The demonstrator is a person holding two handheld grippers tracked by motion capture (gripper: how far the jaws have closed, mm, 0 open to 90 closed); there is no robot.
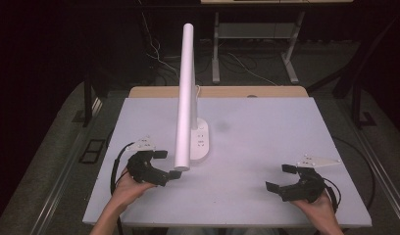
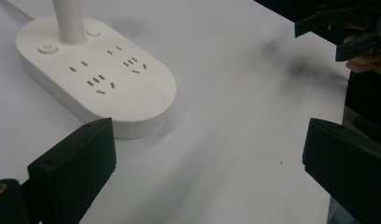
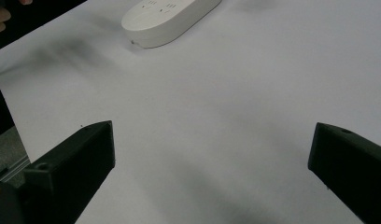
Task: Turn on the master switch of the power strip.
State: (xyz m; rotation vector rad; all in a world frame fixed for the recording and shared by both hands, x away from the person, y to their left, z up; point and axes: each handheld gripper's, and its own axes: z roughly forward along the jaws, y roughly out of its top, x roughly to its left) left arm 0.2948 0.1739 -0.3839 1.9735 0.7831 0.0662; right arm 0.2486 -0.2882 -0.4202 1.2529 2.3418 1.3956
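Observation:
A white desk lamp stands left of centre on the white table [image 1: 266, 132]. Its oval base [image 1: 200, 142] carries power sockets, and its long white tube [image 1: 185, 98] leans toward me. My left gripper [image 1: 169, 164] rests at the front left, jaws open and empty, close to the tube's lower end. The left gripper view has the base [image 2: 100, 74] just beyond the open left gripper [image 2: 207, 172]. My right gripper [image 1: 278, 177] sits at the front right, open and empty. In the right gripper view the base [image 3: 165, 16] lies far ahead of the right gripper [image 3: 212, 177].
A wooden strip [image 1: 217, 91] borders the table's far edge. Beyond it, cables and metal desk legs [image 1: 215, 54] lie on the dark floor. In the left gripper view, the other gripper [image 2: 338, 32] shows at the top right.

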